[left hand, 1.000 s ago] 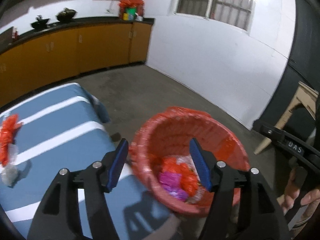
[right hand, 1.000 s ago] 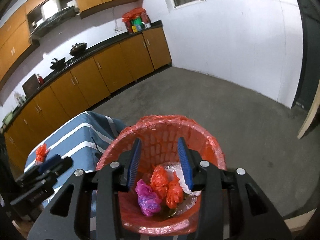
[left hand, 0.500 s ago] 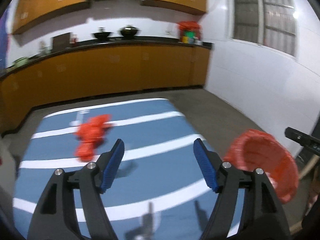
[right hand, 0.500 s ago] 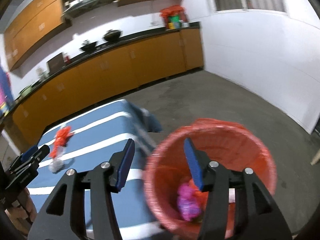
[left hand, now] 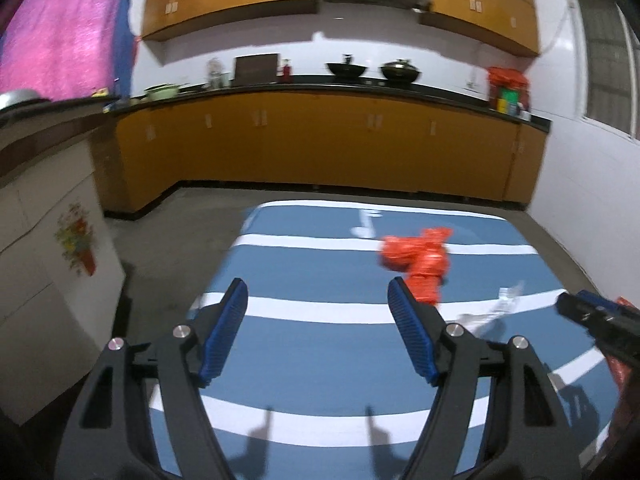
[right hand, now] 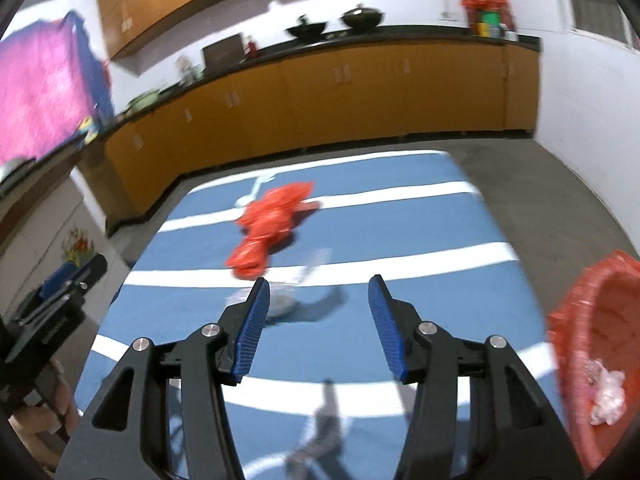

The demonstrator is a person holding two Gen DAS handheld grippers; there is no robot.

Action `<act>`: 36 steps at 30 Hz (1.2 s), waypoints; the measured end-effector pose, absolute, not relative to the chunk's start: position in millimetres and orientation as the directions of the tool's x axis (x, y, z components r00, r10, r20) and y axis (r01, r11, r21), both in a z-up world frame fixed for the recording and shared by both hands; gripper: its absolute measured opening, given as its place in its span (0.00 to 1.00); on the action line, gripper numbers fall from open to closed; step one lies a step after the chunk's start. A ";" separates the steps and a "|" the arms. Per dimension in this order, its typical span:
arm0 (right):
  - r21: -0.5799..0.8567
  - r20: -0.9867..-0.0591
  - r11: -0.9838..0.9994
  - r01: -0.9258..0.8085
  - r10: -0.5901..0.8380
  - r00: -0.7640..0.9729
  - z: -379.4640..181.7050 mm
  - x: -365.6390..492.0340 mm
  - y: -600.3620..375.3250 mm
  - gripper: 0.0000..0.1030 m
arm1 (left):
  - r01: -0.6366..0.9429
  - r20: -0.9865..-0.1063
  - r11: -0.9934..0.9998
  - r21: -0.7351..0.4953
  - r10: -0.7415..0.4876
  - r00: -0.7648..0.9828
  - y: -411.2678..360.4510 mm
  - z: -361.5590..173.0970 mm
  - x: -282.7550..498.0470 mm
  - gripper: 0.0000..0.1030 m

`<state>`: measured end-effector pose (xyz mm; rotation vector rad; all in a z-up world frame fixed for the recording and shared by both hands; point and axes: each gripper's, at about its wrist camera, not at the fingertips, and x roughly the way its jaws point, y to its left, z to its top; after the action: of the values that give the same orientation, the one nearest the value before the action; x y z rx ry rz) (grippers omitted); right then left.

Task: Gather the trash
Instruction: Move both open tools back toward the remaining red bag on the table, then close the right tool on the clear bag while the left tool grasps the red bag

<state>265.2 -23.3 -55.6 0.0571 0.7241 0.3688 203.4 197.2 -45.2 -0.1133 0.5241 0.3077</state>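
Note:
An orange plastic bag (left hand: pixel 420 262) lies crumpled on the blue-and-white striped table (left hand: pixel 304 364); it also shows in the right wrist view (right hand: pixel 272 224). A clear plastic scrap (left hand: pixel 500 304) lies beside it, also in the right wrist view (right hand: pixel 284 296). The red trash basket (right hand: pixel 592 360), with trash inside, stands at the table's right edge. My left gripper (left hand: pixel 318 308) is open and empty above the table. My right gripper (right hand: pixel 318 300) is open and empty, just short of the clear scrap.
Orange kitchen cabinets (left hand: pixel 320 144) with a black counter run along the far wall. A white cabinet with a flower sticker (left hand: pixel 52 264) stands left of the table. A pink cloth (left hand: pixel 60 32) hangs at the upper left. Grey floor surrounds the table.
Both grippers have swung left, away from the red basket and over the table. The orange bag and clear scrap now lie ahead of them. Both stay open.

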 end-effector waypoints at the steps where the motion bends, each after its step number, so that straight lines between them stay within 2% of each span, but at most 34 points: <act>1: 0.167 -0.647 0.935 -0.314 0.344 0.680 -60.0 268.8 -12.7 0.51 | -0.333 -0.510 0.942 -0.034 0.270 0.816 207.2 -46.0 201.4 0.69; 14: 0.105 -0.757 0.951 -0.292 0.267 0.597 -111.2 302.6 41.3 0.51 | -0.399 -0.541 0.913 -0.079 0.297 0.787 261.4 -60.5 201.8 0.69; 16: 0.095 -0.758 0.950 -0.298 0.263 0.597 -112.7 302.6 40.5 0.48 | -0.394 -0.545 0.915 -0.081 0.290 0.787 261.8 -62.6 203.9 0.69; 19: 0.087 -0.761 0.946 -0.312 0.265 0.592 -113.7 302.0 37.0 0.39 | -0.377 -0.551 0.923 -0.076 0.276 0.788 256.6 -64.7 211.3 0.69; 21: 0.082 -0.761 0.945 -0.318 0.265 0.592 -112.4 300.9 32.1 0.29 | -0.360 -0.555 0.930 -0.076 0.260 0.790 251.0 -66.4 217.0 0.69; 24: 0.071 -0.759 0.946 -0.317 0.257 0.599 -110.0 298.5 21.1 0.22 | -0.332 -0.566 0.940 -0.085 0.228 0.792 240.9 -68.6 227.8 0.69; 28: 0.064 -0.752 0.957 -0.282 0.232 0.618 -107.4 299.0 -2.7 0.18 | -0.283 -0.581 0.954 -0.098 0.176 0.795 221.5 -70.2 247.8 0.69; 36: 0.079 -0.728 0.980 -0.181 0.181 0.662 -94.5 302.8 -60.4 0.17 | -0.128 -0.635 0.988 -0.088 0.044 0.772 159.9 -81.7 319.1 0.69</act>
<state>302.8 -60.4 -94.5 -0.0002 0.8226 0.2047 319.1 159.9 -81.7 -0.1294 0.6837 0.0935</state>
